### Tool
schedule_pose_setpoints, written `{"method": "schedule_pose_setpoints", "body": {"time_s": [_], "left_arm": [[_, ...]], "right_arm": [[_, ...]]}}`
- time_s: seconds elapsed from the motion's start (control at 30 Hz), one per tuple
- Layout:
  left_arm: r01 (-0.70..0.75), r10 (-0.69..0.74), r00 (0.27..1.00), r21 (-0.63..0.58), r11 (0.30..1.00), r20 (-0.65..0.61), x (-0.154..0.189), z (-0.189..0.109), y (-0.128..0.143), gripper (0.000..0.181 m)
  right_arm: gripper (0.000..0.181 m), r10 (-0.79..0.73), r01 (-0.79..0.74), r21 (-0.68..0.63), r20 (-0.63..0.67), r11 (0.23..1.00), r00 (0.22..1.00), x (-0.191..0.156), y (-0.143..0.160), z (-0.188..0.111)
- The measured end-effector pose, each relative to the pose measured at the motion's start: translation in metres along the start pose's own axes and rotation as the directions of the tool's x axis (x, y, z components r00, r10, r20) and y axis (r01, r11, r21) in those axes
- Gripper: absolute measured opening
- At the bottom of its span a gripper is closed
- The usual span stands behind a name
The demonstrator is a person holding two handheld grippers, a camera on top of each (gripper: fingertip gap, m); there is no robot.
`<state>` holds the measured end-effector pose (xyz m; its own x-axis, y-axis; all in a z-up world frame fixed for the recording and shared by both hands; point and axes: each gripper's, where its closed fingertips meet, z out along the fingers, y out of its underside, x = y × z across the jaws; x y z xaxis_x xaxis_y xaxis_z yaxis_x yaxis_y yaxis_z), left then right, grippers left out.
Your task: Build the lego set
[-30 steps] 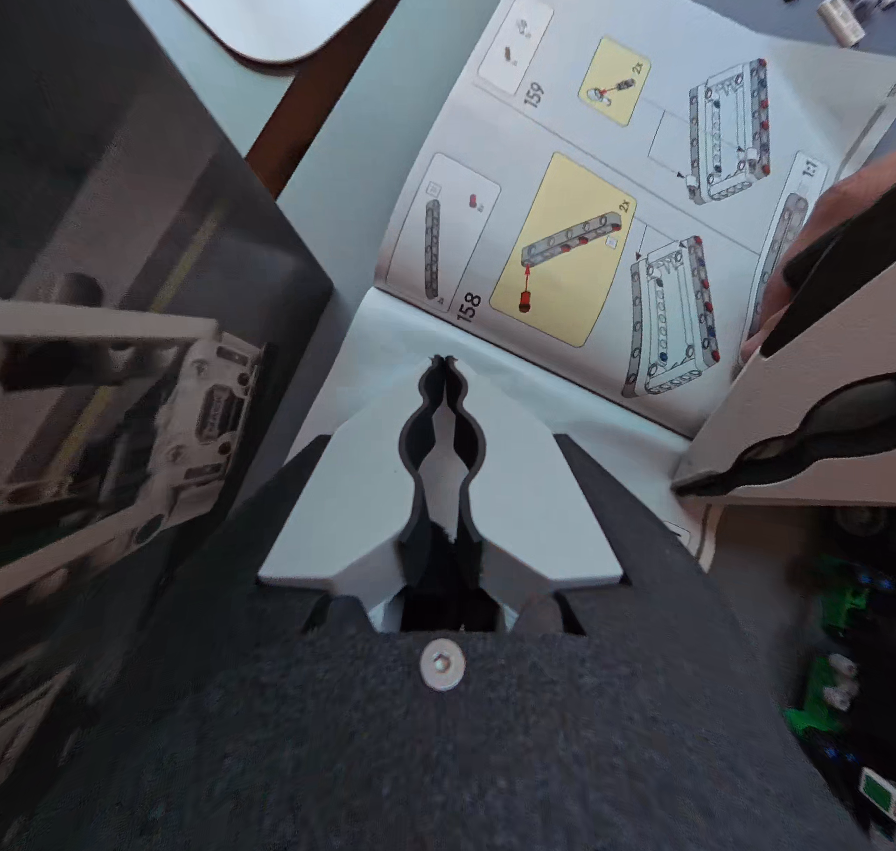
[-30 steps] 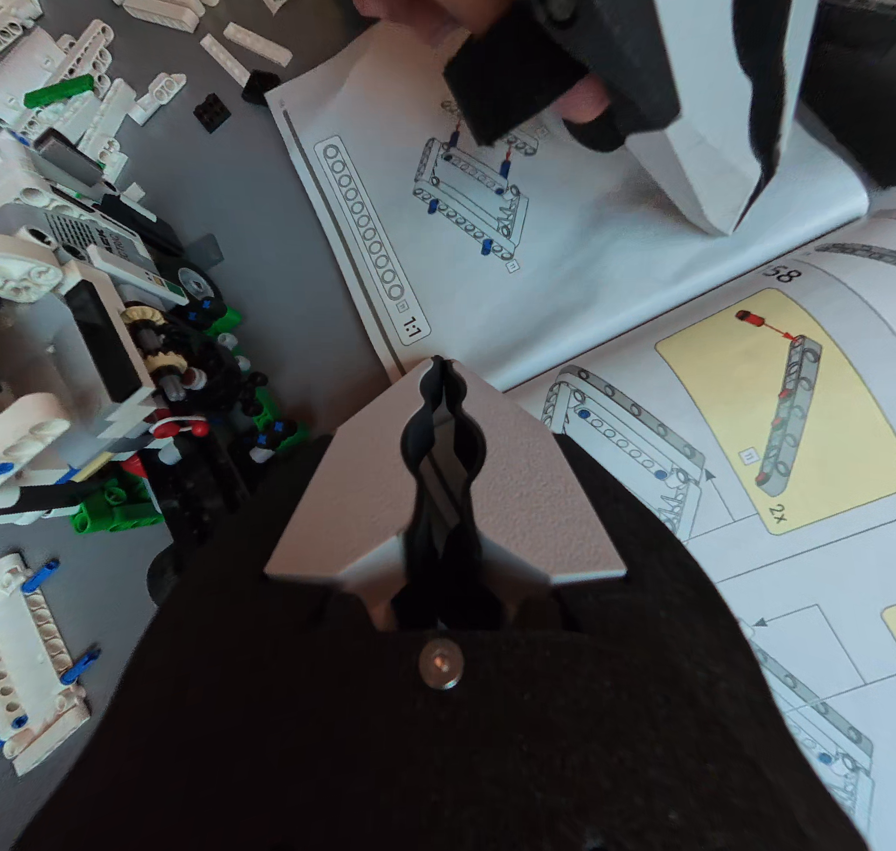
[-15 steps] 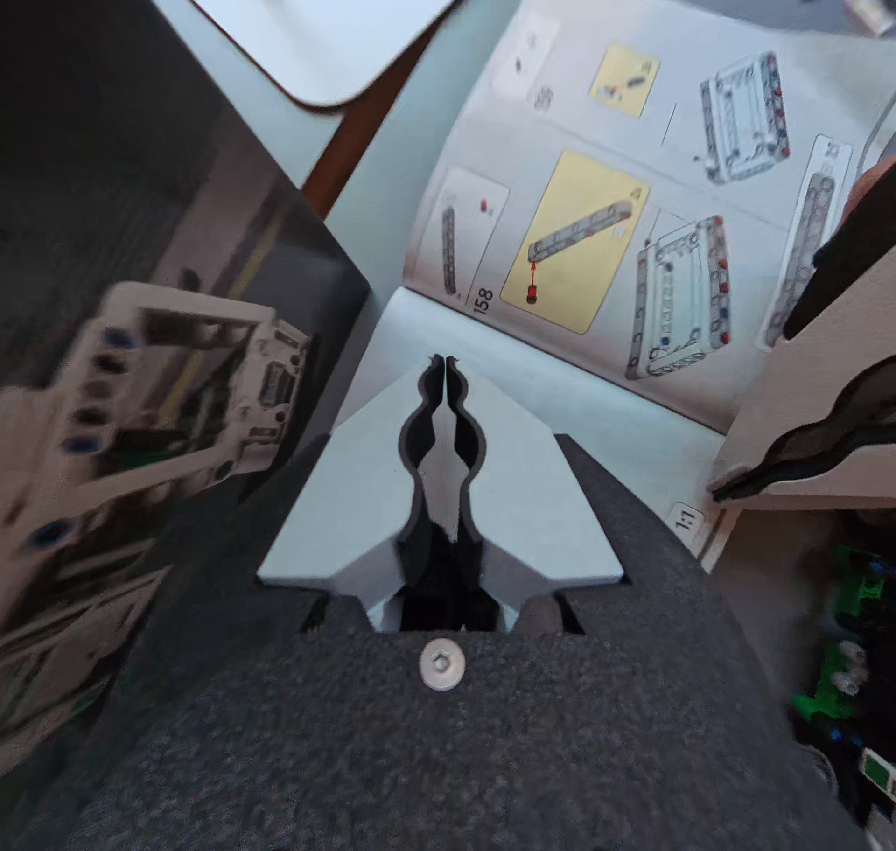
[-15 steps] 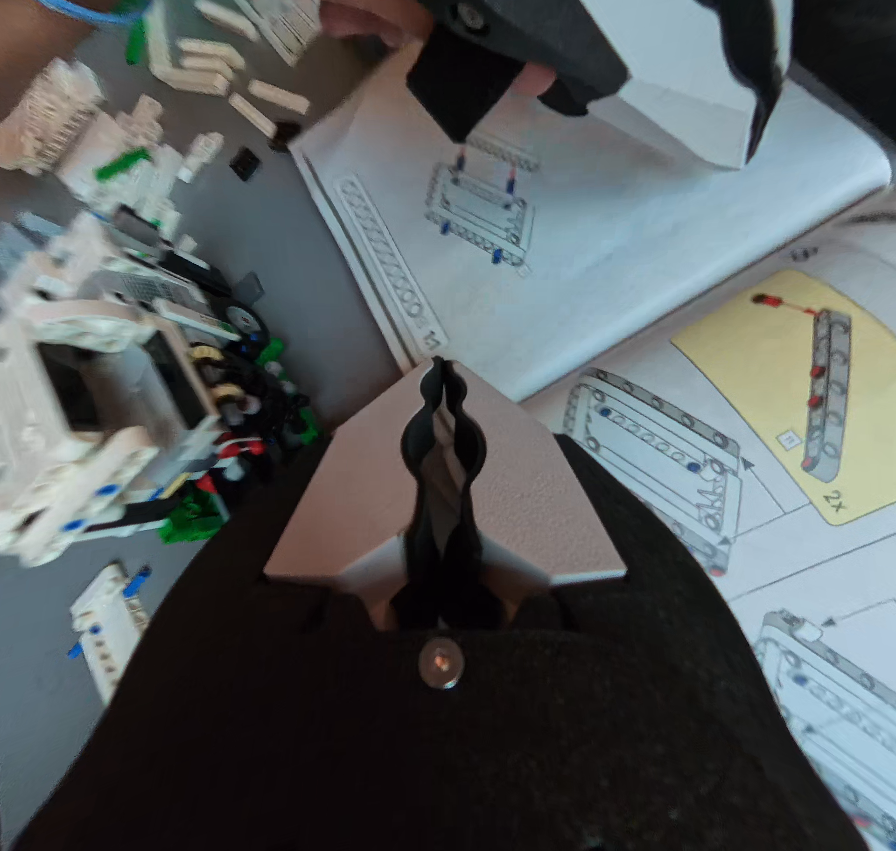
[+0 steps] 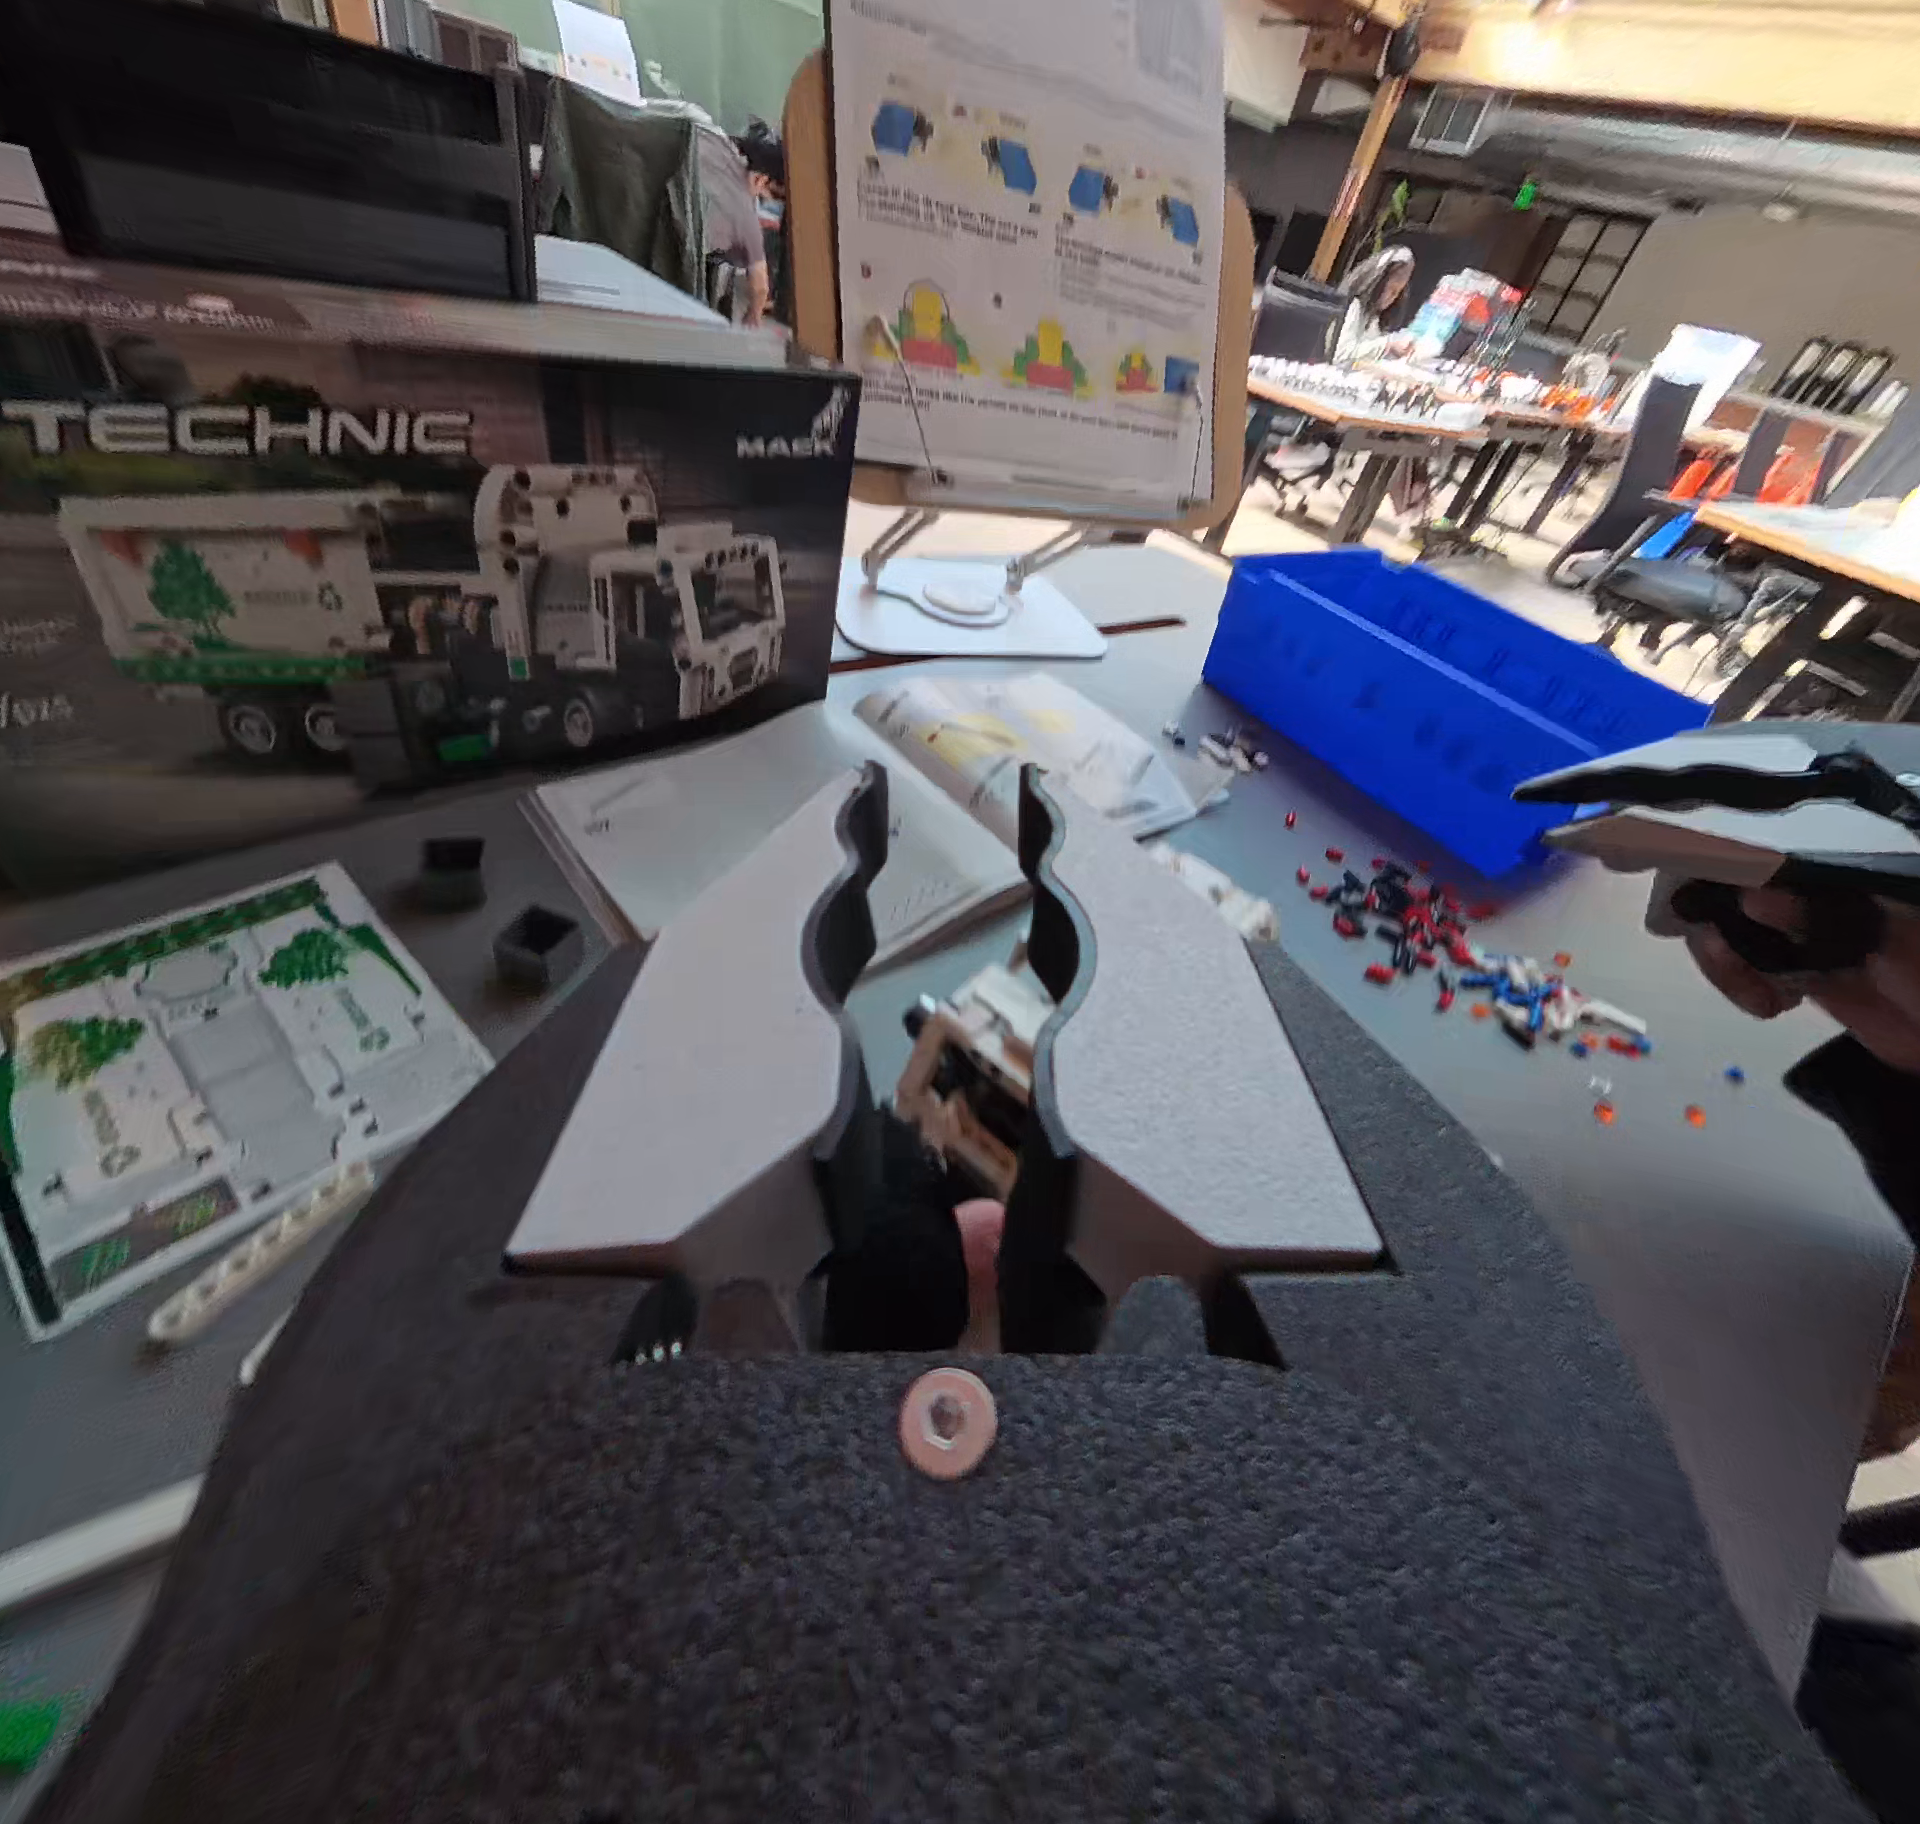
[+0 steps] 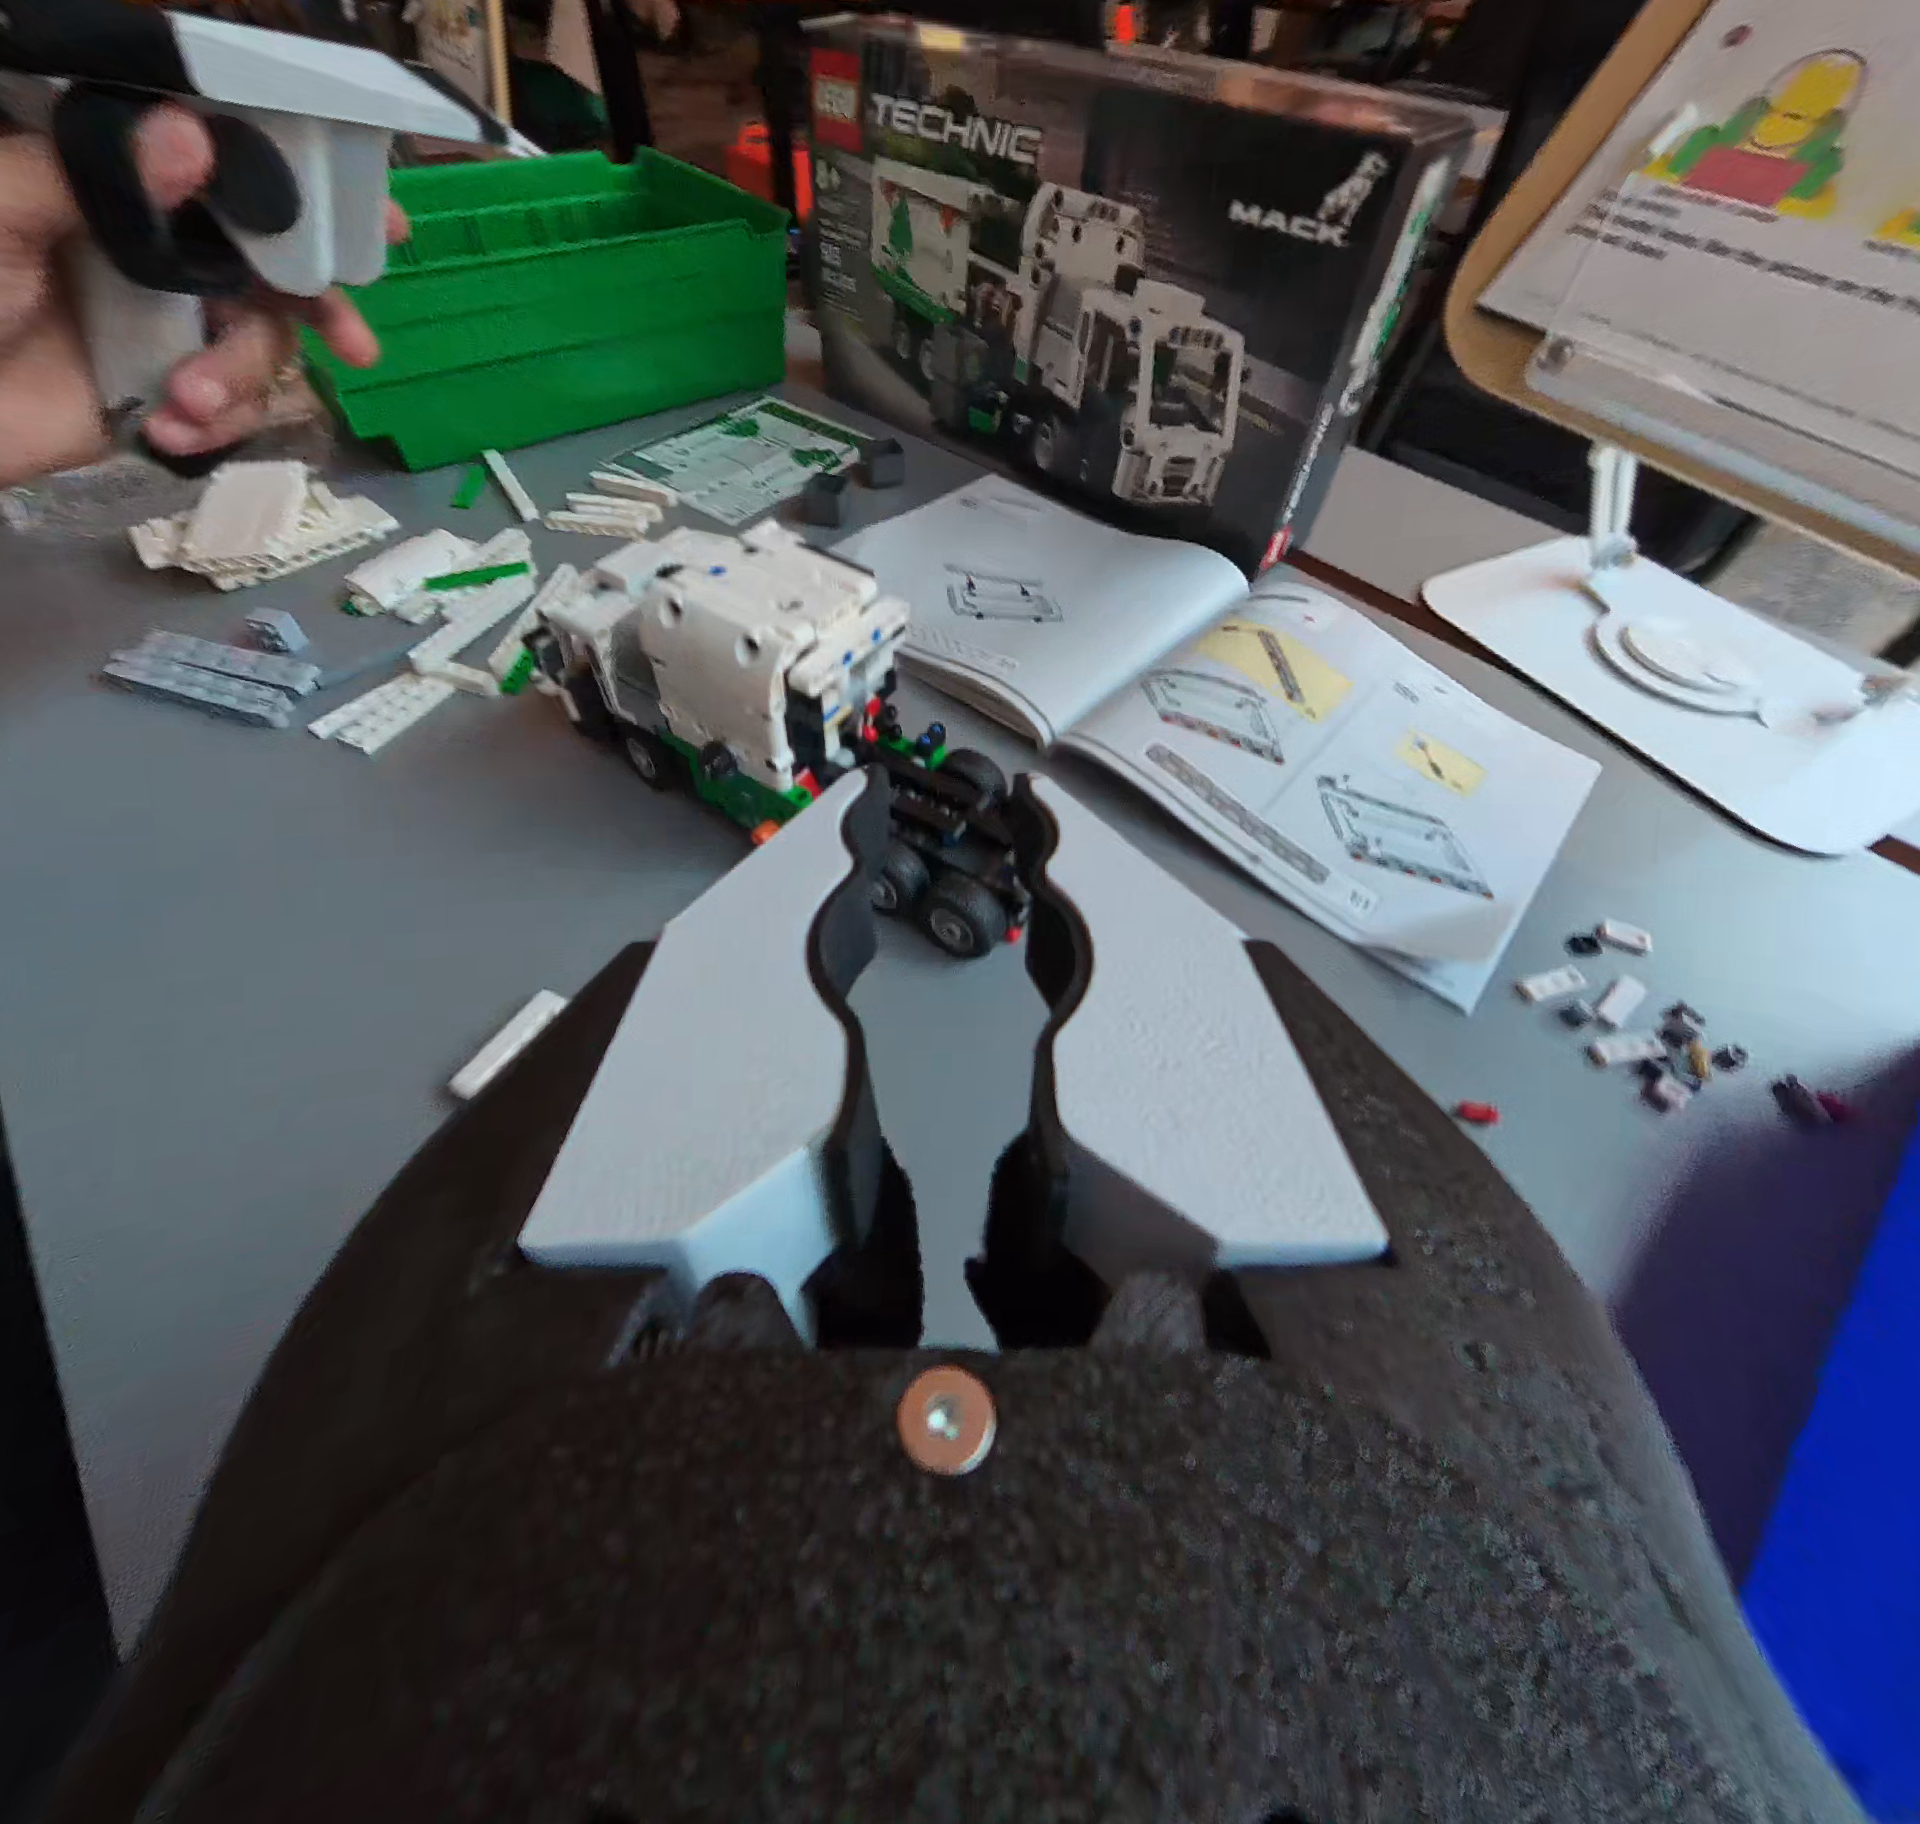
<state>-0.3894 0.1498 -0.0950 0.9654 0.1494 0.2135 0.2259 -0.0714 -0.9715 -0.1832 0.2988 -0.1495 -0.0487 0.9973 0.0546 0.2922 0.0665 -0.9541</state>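
Note:
A partly built white and green lego truck (image 6: 748, 673) stands on the grey table (image 6: 260, 891), its black rear wheels just beyond my right gripper (image 6: 945, 798), which is open and empty above the table. The open instruction booklet (image 6: 1195, 694) lies to the right of the truck. My left gripper (image 5: 951, 787) is open and empty; a bit of the truck (image 5: 966, 1057) shows low between its jaws and the booklet (image 5: 997, 746) lies ahead. The left gripper (image 6: 312, 112) also shows at the top left of the right wrist view, held in a hand.
The set's box (image 6: 1122, 288) stands behind the booklet. A green bin (image 6: 561, 288) and loose white parts (image 6: 436, 611) are at the left. A blue bin (image 5: 1434, 694), small red and blue pins (image 5: 1434, 933), a sticker sheet (image 5: 208, 1068) and a document stand (image 5: 1029, 216) are on the table too. One gripper's finger ends stand about 25 cm off the other's.
Both grippers were shut and pointed down at the booklet. Now both have lifted, tilted up to look across the table, and opened.

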Motion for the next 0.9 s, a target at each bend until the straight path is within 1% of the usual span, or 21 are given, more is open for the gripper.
{"method": "schedule_pose_setpoints", "body": {"time_s": [0.1, 0.13, 0.2, 0.3, 0.33, 0.4, 0.5, 0.57, 0.63, 0.7, 0.77, 0.83, 0.9], "left_arm": [[-0.078, 0.091, 0.989, -0.115, 0.990, 0.114, 0.012, -0.026, 0.054, 0.022], [-0.094, 0.114, 0.985, -0.150, 0.984, 0.132, 0.017, -0.034, 0.070, 0.022], [-0.089, 0.118, 0.984, -0.201, 0.976, 0.136, 0.029, -0.048, 0.095, 0.020], [-0.006, 0.022, 0.997, -0.212, 0.977, 0.074, 0.047, -0.062, 0.117, 0.020], [0.016, -0.003, 0.998, -0.216, 0.976, 0.058, 0.049, -0.065, 0.121, 0.020], [0.015, -0.001, 0.998, -0.228, 0.974, 0.063, 0.041, -0.070, 0.126, 0.020], [-0.022, 0.051, 0.993, -0.267, 0.963, 0.103, 0.016, -0.073, 0.124, 0.020], [-0.031, 0.072, 0.989, -0.301, 0.953, 0.126, -0.003, -0.072, 0.122, 0.022], [-0.030, 0.081, 0.987, -0.336, 0.942, 0.141, -0.019, -0.071, 0.120, 0.023], [-0.032, 0.096, 0.984, -0.375, 0.927, 0.152, -0.031, -0.072, 0.122, 0.024], [-0.046, 0.124, 0.978, -0.404, 0.914, 0.168, -0.042, -0.076, 0.125, 0.024], [-0.035, 0.126, 0.975, -0.434, 0.900, 0.181, -0.050, -0.081, 0.131, 0.024], [-0.004, 0.099, 0.979, -0.475, 0.880, 0.176, -0.047, -0.087, 0.142, 0.027]], "right_arm": [[0.026, 0.059, -0.057, 0.018, -0.120, 0.998, 0.991, -0.015, 0.039, -0.012], [0.022, 0.064, -0.065, -0.008, -0.109, 0.998, 0.992, -0.025, 0.051, -0.012], [0.020, 0.081, -0.087, -0.045, -0.123, 0.995, 0.989, -0.035, 0.068, -0.011], [0.021, 0.140, -0.144, -0.065, -0.053, 0.987, 0.989, -0.048, 0.073, -0.007], [0.022, 0.143, -0.146, -0.063, -0.047, 0.987, 0.989, -0.048, 0.072, -0.005], [0.024, 0.145, -0.147, -0.042, -0.053, 0.988, 0.988, -0.046, 0.069, -0.001], [0.023, 0.158, -0.160, -0.035, -0.064, 0.986, 0.985, -0.038, 0.066, 0.007], [0.022, 0.164, -0.166, -0.016, -0.094, 0.986, 0.982, -0.025, 0.062, 0.014], [0.020, 0.189, -0.189, 0.007, -0.094, 0.982, 0.978, -0.016, 0.056, 0.022], [0.019, 0.203, -0.201, 0.023, -0.096, 0.979, 0.975, -0.008, 0.053, 0.029], [0.019, 0.201, -0.202, 0.008, -0.109, 0.979, 0.973, 0.000, 0.055, 0.037], [0.019, 0.197, -0.198, 0.008, -0.102, 0.980, 0.975, 0.001, 0.054, 0.041], [0.018, 0.189, -0.187, 0.033, -0.101, 0.982, 0.977, 0.001, 0.051, 0.038]]}}
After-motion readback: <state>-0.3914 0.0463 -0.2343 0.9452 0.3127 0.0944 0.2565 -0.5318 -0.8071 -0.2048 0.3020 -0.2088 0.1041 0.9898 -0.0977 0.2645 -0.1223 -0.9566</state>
